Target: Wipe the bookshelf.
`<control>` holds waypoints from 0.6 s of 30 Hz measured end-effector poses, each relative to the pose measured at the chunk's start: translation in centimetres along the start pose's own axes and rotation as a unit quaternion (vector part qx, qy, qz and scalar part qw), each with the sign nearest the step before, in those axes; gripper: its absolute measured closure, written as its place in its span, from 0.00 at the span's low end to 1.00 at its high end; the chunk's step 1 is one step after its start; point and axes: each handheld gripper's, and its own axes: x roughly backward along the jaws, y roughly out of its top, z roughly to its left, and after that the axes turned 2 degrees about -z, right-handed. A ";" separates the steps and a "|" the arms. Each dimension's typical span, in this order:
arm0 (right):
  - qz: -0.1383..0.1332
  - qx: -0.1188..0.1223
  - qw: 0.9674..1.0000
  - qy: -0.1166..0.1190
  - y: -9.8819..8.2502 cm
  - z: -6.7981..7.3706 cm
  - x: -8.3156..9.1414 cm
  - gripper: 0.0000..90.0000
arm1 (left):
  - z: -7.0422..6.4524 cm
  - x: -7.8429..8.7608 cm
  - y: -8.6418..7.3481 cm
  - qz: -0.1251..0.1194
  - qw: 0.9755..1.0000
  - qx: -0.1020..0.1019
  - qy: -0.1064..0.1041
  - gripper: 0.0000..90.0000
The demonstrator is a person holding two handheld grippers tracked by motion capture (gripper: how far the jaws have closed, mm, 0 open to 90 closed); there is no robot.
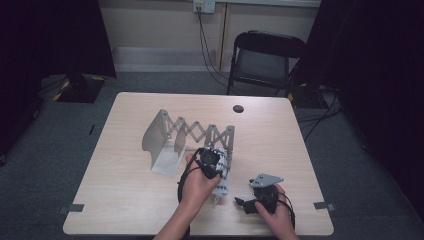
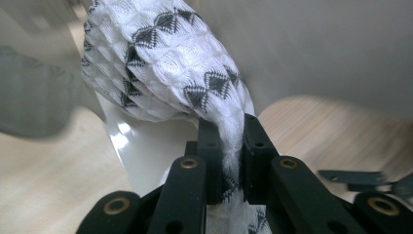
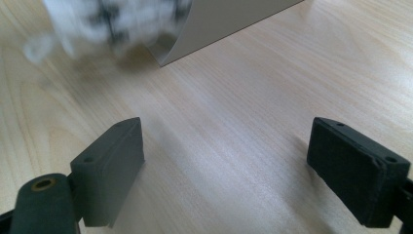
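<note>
beside the white rack (image 1: 165, 145), the patterned cloth (image 2: 170, 63) is pinched by the left gripper (image 2: 228, 146); the right gripper (image 3: 234, 170) is spread; the cloth should be lowered slowly.

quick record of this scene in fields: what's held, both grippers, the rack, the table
held item: white cloth with dark diamond pattern, bunched, pinched at its narrow end
left gripper: shut on the cloth, fingers pressing it from both sides
right gripper: open, nothing between its fingers, low over bare wood
rack: pale accordion rack with a curved end panel, standing mid-table beside the cloth
table: light wooden table with a dark round hole near its far edge
background: black folding chair beyond the table
</note>
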 end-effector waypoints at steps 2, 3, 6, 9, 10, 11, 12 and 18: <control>0.000 -0.001 1.000 0.000 0.0 0.0 0.0 0.14 | -0.4 2.1 1.7 -0.021 1.000 -0.012 0.008 0.91; 0.000 -0.001 1.000 0.000 0.0 0.0 0.0 0.14 | -0.4 2.1 1.7 -0.021 1.000 -0.012 0.008 0.91; 0.000 -0.001 1.000 0.000 0.0 0.0 0.0 0.14 | -0.9 4.7 3.7 -0.052 0.998 -0.023 0.012 0.91; 0.000 0.000 1.000 0.000 0.0 0.0 0.0 0.14 | -1.1 5.4 4.3 -0.060 0.998 -0.029 0.010 0.91; 0.000 0.000 1.000 0.000 0.0 0.0 0.0 0.14 | -1.2 5.7 4.5 -0.061 0.998 -0.032 0.014 0.91; 0.000 0.000 1.000 0.000 0.0 0.0 0.0 0.14 | -1.3 5.6 4.4 -0.061 0.998 -0.033 0.014 0.91; 0.000 0.000 1.000 0.000 0.0 0.0 0.0 0.14 | -1.4 5.3 4.2 -0.059 0.998 -0.034 0.014 0.91; 0.000 0.000 1.000 0.000 0.0 0.0 0.0 0.14 | -1.1 2.9 2.3 -0.036 0.999 -0.027 0.007 0.91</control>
